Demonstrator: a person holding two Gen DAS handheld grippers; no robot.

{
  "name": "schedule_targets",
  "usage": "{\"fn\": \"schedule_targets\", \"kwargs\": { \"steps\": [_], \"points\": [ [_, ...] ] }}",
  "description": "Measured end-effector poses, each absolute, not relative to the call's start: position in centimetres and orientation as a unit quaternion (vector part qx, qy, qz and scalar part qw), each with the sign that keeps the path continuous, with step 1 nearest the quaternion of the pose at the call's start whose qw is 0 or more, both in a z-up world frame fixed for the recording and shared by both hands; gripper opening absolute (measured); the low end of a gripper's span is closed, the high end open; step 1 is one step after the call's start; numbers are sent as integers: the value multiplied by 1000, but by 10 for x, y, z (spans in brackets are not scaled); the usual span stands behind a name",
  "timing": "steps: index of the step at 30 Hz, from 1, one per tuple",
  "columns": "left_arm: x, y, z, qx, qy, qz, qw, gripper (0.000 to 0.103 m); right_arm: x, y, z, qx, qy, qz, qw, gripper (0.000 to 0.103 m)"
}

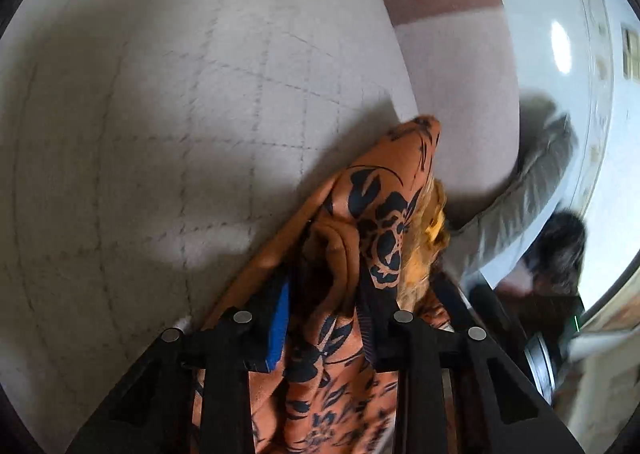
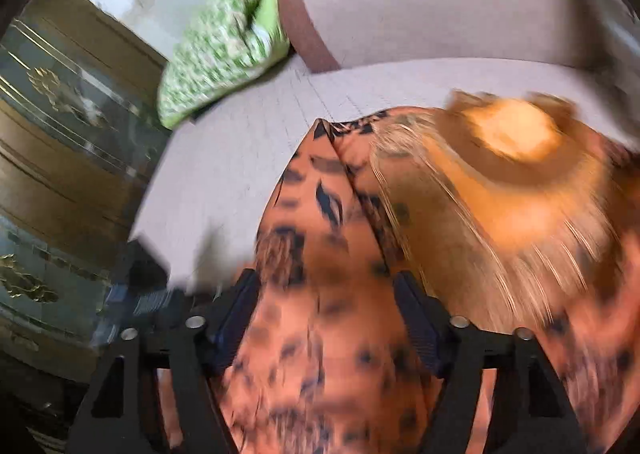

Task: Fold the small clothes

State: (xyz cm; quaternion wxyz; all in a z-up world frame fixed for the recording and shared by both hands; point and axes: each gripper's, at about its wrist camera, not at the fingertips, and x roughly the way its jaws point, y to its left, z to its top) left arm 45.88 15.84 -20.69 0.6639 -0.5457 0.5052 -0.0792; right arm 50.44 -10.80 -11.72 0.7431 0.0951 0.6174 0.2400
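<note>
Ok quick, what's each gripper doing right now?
Left tongs: shut on the orange floral garment.
Right tongs: orange floral garment lies between them; grip cannot be told.

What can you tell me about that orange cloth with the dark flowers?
The orange cloth is thin, smooth-looking fabric printed with dark navy flowers and leaves. It is bunched and creased, not yet folded flat. The left gripper and the right gripper each have it between their fingers. A yellowish fringed or lacy part shows on it. It lies over a pale quilted surface.
</note>
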Motion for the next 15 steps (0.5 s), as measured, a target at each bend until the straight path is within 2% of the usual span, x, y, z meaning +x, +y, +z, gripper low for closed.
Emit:
{"fn": "schedule_targets", "kwargs": {
  "steps": [3, 5, 6, 7, 8, 12, 15],
  "points": [
    [469, 153, -214, -543, 501, -84, 668, 28, 545, -74, -156, 59, 649, 207, 730, 56],
    [471, 155, -219, -556, 498, -80, 661, 24, 560, -71, -173, 75, 661, 175, 726, 53],
    [470, 157, -218, -558, 494, -76, 663, 8, 564, -69, -180, 80, 666, 165, 723, 45],
    [467, 160, -214, -552, 491, -74, 670, 5, 563, -67, -181, 73, 663, 157, 728, 13],
    [462, 166, -204, -550, 481, -66, 680, 5, 562, -66, -179, 68, 664, 152, 729, 4],
    [455, 177, -183, -541, 446, -46, 712, 4, 555, -81, -143, 100, 629, 137, 759, 1],
    [462, 167, -207, -529, 489, -39, 693, 5, 556, -74, -158, 79, 642, 129, 751, 1]
  ]
}}
